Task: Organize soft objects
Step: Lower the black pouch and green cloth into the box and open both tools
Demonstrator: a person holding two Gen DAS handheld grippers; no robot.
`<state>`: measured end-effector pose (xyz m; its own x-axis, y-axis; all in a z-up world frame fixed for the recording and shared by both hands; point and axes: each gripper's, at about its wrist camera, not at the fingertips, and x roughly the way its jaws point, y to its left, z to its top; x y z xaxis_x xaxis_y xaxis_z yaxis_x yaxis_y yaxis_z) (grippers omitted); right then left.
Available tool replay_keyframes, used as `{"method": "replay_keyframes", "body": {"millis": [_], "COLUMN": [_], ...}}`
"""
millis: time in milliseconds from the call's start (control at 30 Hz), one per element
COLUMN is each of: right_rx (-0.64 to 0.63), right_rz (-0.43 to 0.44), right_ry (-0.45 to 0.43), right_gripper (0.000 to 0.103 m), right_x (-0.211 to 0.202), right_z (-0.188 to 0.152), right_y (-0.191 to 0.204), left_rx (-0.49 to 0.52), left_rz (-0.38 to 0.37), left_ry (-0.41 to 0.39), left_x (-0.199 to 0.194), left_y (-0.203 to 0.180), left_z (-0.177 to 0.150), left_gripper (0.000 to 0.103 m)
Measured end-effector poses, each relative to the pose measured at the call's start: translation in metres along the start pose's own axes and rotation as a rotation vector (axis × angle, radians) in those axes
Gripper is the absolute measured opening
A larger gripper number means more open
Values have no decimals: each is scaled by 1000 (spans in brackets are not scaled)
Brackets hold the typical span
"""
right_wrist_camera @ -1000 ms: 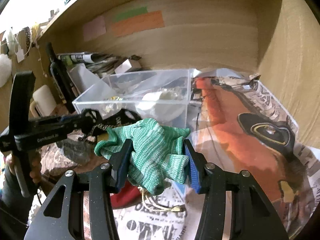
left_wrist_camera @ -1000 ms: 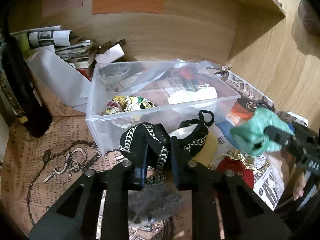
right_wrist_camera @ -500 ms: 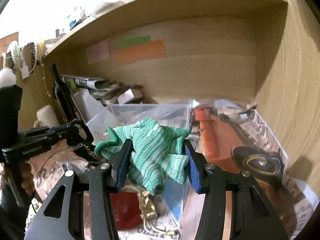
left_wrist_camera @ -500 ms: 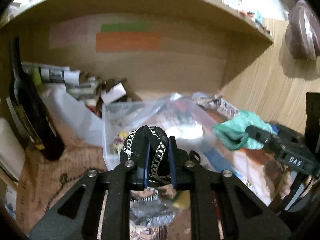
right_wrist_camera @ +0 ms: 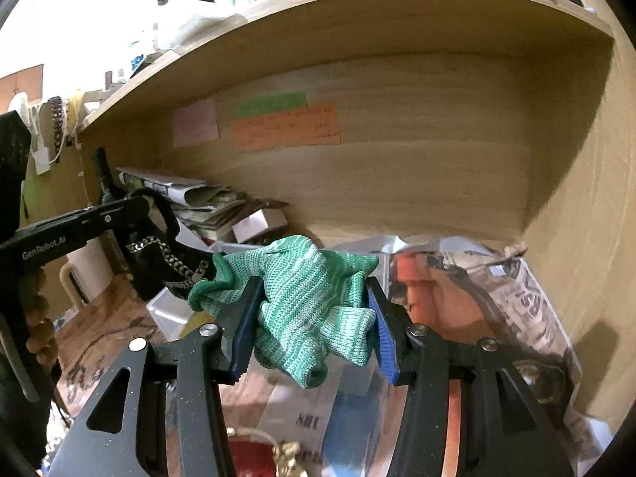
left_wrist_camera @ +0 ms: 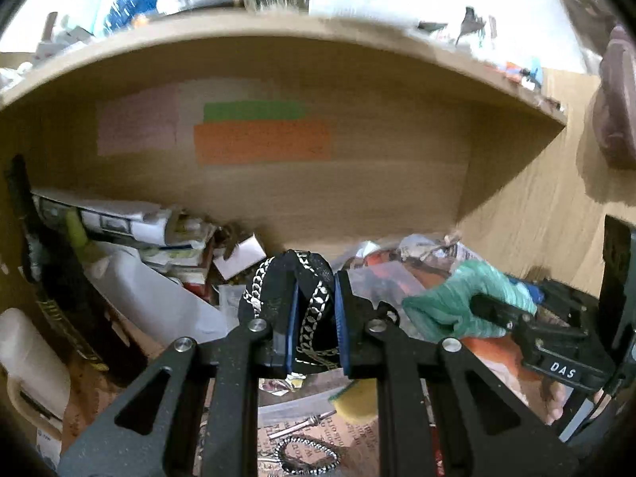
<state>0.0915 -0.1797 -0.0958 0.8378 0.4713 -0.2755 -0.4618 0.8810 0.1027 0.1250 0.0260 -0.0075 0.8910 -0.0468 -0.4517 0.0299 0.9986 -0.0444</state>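
Both loads up, clear of the tabletop [right_wrist_camera: 99, 342].

- My left gripper [left_wrist_camera: 314, 318]: fingers closed on a black fabric piece with silver chain trim [left_wrist_camera: 306, 298]. The cloth bulges above the blue pads; a loose tail hangs below them. Cannot tell what garment it is.
- My right gripper [right_wrist_camera: 314, 318]: fingers clamped on a bunched green knit glove [right_wrist_camera: 302, 302]. 1 cuff flops out past the left pad, a finger of the glove droops under the grip.
- Clear plastic bin [right_wrist_camera: 171, 314]: below and just ahead of my right fingers, mostly hidden by the glove. From the left wrist only a sliver of clear plastic shows beyond the fingers.

Judgement on the step: carry-and-drop into the bin, both hands loaded.

How to do it well:
1. Tip the wrists down first. Both cameras look at the shelf back wall [left_wrist_camera: 397, 183], so the bin is out of sight where I need it.
2. Go 1 hand at a time. The grippers sit close side by side, and the chain trim could snag the knit.
3. Bring the dangling tails inside the bin wall before easing the fingers apart.
4. Lower before release, so nothing drapes over the rim.
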Motion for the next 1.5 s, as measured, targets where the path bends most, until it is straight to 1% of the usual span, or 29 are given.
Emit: {"method": "replay_keyframes", "body": {"millis": [100,200,333,433,600,700,733,767,800,833,900,933,1000,1067,1200,1267,1333,1433,1500], "right_rx": [0,1,-17,-37,-90,-107,-113,-122,-134,-142,-163,-171,-185,-195,-203,-199,-189,-169,-161], "right_rz": [-1,-1,-20,-34,-42,-35,-36,-35,-36,-37,-34,-34,-41,-54,-62,-67,-65,-53,-47], "right_ry": [15,38,80,113,177,233,250,268,286,306,344,360,377,363,305,265,221,169,137], "right_gripper": [47,47,47,47,47,47,47,47,47,47,47,48,54,66,74,81,83,85,88], "right_x": [11,22,41,55,80,99,105,110,115,118,125,127,128,124,103,89,74,51,36], "right_z": [2,2,3,4,9,8,6,4,1,-2,-8,-9,-11,-10,-2,2,7,12,13], "right_y": [-2,-3,-2,1,8,11,12,14,15,16,18,20,21,21,24,24,24,26,27], "left_rx": [1,9,9,-14,-15,-21,-21,-20,-24,-29,-34,-36,-46,-53,-57,-48,-43,-46,-45], "left_rz": [-5,10,25,9,-4,-18,-16,-14,-11,-12,-10,-10,-10,-9,-9,3,11,19,28], "left_ry": [56,115,175,207,260,294,302,311,320,322,330,333,333,327,300,270,236,189,158], "left_x": [20,43,68,81,94,99,100,102,102,102,101,99,94,87,70,57,43,20,4], "left_y": [2,4,7,12,13,15,15,16,17,19,21,22,25,27,27,25,24,22,21], "left_z": [-7,-20,-31,-34,-35,-36,-37,-38,-39,-40,-42,-43,-43,-44,-40,-37,-34,-32,-33], "left_gripper": [16,16,16,16,17,25,31,35,42,47,51,57,63,67,75,79,86,95,99]}}
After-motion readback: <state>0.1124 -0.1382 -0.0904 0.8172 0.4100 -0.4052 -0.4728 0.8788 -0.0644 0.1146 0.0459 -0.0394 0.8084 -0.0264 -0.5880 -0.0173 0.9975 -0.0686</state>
